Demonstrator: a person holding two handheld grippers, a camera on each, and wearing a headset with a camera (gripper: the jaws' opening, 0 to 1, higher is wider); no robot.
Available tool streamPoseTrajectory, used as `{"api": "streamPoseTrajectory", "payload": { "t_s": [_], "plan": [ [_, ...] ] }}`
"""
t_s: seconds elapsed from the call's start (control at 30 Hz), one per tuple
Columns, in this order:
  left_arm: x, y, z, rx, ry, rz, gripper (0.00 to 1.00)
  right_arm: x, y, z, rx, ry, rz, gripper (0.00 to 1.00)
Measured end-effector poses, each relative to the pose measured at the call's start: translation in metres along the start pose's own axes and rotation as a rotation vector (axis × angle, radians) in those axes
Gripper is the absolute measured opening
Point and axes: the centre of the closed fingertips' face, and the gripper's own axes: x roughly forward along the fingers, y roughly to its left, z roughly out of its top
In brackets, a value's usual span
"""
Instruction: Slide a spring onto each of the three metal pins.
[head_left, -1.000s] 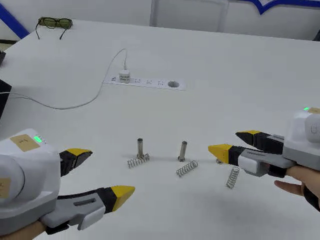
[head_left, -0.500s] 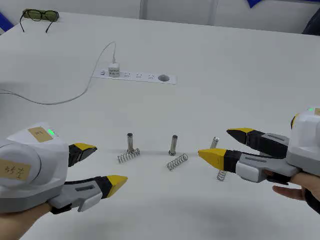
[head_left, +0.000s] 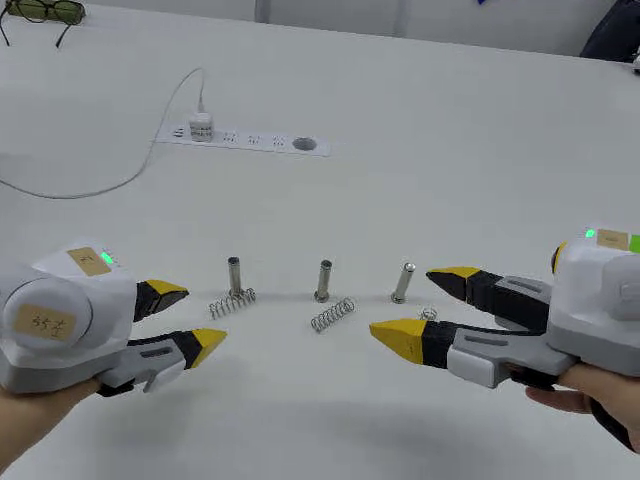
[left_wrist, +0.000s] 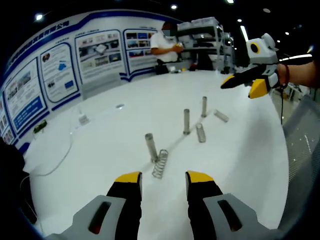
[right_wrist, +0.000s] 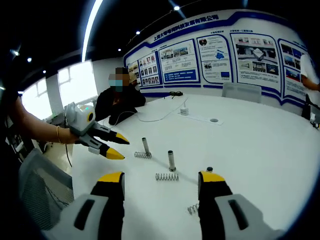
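Observation:
Three short metal pins stand upright in a row on the white table: left pin (head_left: 234, 276), middle pin (head_left: 324, 281), right pin (head_left: 403, 283). A loose spring lies by each: left spring (head_left: 232, 302), middle spring (head_left: 332, 314), and right spring (head_left: 428, 314), which is partly hidden behind my right gripper's jaw. My right gripper (head_left: 411, 301) is open with its yellow tips either side of the right pin's base, holding nothing. My left gripper (head_left: 190, 316) is open and empty, a little left of the left pin. In the left gripper view the left spring (left_wrist: 159, 162) lies just ahead of my left gripper (left_wrist: 164, 177).
A white power strip (head_left: 245, 140) with a plugged charger and a trailing cable lies at the back of the table. Dark glasses (head_left: 35, 10) rest at the far left corner. A person (right_wrist: 120, 100) sits beyond the table's far side.
The head camera has tilted down and shifted, so everything sits higher in view. My right gripper has drifted slightly left, and the right pin now shows between its jaws. Pins and springs lie unmoved.

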Motion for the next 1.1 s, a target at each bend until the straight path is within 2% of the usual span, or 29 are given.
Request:
{"api": "streamPoseTrajectory", "payload": {
  "t_s": [0.13, 0.3, 0.37, 0.5, 0.63, 0.87, 1.1],
  "plan": [
    [0.007, 0.002, 0.001, 0.006, -0.001, -0.004, 0.34, -0.001, 0.002, -0.004, 0.013, -0.004, 0.009, 0.62],
    [0.017, 0.001, 0.002, -0.013, -0.009, -0.037, 0.29, -0.003, 0.004, -0.008, 0.020, -0.005, 0.012, 0.65],
    [0.021, 0.001, 0.000, -0.001, 0.006, -0.042, 0.24, -0.004, 0.004, -0.009, 0.019, -0.005, 0.008, 0.67],
    [0.028, 0.000, -0.003, 0.001, 0.022, -0.064, 0.22, -0.006, 0.004, -0.011, 0.028, -0.003, 0.008, 0.68],
    [0.032, 0.000, -0.003, -0.009, 0.025, -0.073, 0.22, -0.007, 0.005, -0.013, 0.030, 0.000, 0.006, 0.69],
    [0.037, 0.002, -0.009, 0.034, 0.061, -0.086, 0.16, -0.009, 0.003, -0.013, 0.035, -0.001, -0.003, 0.69],
    [0.038, 0.002, -0.007, 0.049, 0.063, -0.098, 0.12, -0.010, 0.002, -0.013, 0.044, -0.002, -0.007, 0.69]
  ]
}}
